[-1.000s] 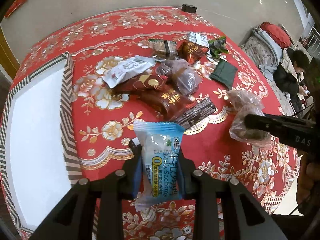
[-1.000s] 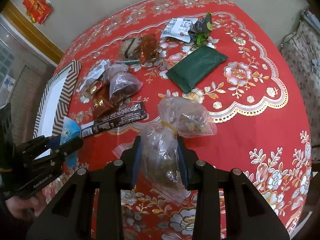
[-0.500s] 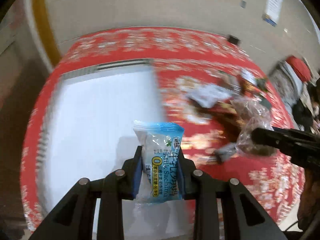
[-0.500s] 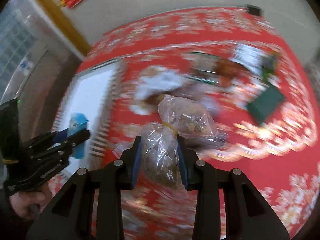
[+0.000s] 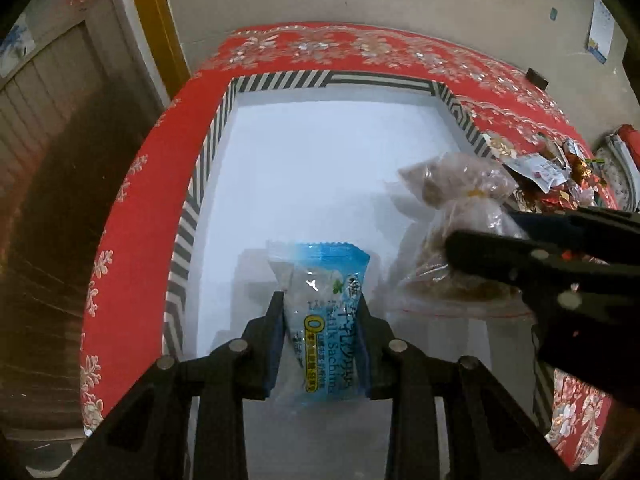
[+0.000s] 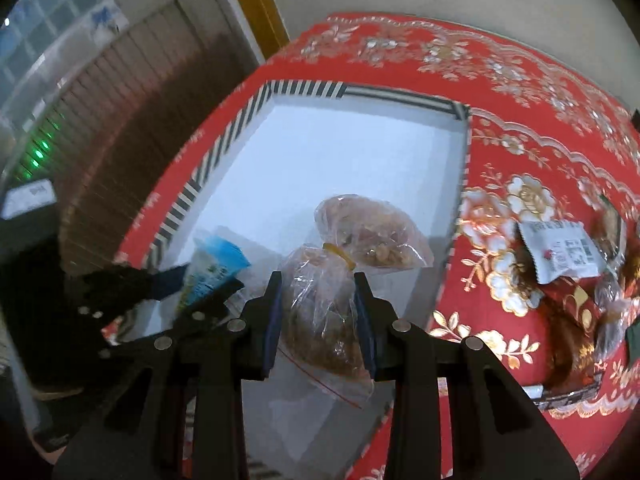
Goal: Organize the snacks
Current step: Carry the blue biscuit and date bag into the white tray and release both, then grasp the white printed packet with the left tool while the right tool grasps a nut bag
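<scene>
In the left wrist view, our left claw (image 5: pixel 320 340) pinches the blue sachima packet (image 5: pixel 324 316) over the white box (image 5: pixel 320 168). In the right wrist view, our right claw (image 6: pixel 318 320) pinches the clear snack bag (image 6: pixel 324 312) above that box (image 6: pixel 328 152); more snacks (image 6: pixel 560 256) lie on the red worktop (image 6: pixel 520 140).

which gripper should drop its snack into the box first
Left, probably. Its blue packet hangs over bare box floor, well inside the rim; the right gripper's bags hang nearer the edge.

Both tools (image 5: pixel 320 336) blk w/ blue pads (image 5: pixel 277 344), silver screws.
</scene>
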